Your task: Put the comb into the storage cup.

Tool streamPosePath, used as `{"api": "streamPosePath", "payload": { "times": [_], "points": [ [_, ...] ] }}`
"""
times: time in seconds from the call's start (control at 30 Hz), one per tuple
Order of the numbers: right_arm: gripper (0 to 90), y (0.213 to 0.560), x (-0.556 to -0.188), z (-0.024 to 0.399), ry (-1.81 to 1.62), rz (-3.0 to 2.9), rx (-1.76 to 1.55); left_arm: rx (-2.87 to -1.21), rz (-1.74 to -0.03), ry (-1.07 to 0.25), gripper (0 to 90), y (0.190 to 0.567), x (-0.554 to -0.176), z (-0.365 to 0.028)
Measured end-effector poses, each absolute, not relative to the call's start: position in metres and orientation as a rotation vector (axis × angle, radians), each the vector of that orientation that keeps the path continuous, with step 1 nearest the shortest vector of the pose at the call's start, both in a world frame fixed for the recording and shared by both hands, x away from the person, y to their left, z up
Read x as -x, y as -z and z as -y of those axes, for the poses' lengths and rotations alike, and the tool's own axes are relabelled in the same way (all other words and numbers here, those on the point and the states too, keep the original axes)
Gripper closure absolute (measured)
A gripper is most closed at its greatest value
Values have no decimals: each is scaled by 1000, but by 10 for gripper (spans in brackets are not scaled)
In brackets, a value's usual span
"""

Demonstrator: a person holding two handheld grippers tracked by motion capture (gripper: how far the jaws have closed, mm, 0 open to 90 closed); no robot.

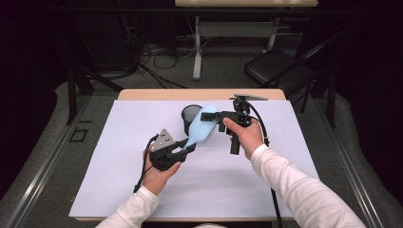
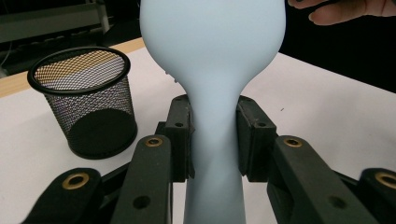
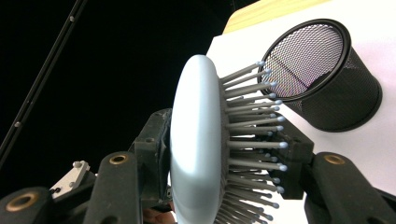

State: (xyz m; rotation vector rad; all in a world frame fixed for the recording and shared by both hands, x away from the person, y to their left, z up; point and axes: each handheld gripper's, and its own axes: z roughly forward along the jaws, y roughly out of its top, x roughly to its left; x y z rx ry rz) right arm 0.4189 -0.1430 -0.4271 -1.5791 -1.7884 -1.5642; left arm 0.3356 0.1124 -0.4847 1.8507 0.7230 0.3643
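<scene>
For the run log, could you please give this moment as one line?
left hand-held gripper: shut on hairbrush handle | right hand-held gripper: shut on hairbrush head | mesh cup: upright behind

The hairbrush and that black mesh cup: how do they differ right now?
The hairbrush is pale blue and smooth-backed; the mesh cup is black wire netting. The hairbrush is held off the table, left gripper on its handle, right gripper on its head; the mesh cup stands upright, untouched, empty.
</scene>
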Motion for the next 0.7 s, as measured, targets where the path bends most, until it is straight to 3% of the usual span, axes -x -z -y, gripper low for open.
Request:
{"api": "streamPosePath", "payload": {
  "times": [0.7],
  "points": [
    [494,429,-421,146,1530,1723,1586,-1842,-726,-363,687,485,-336,-113]
  ]
}}
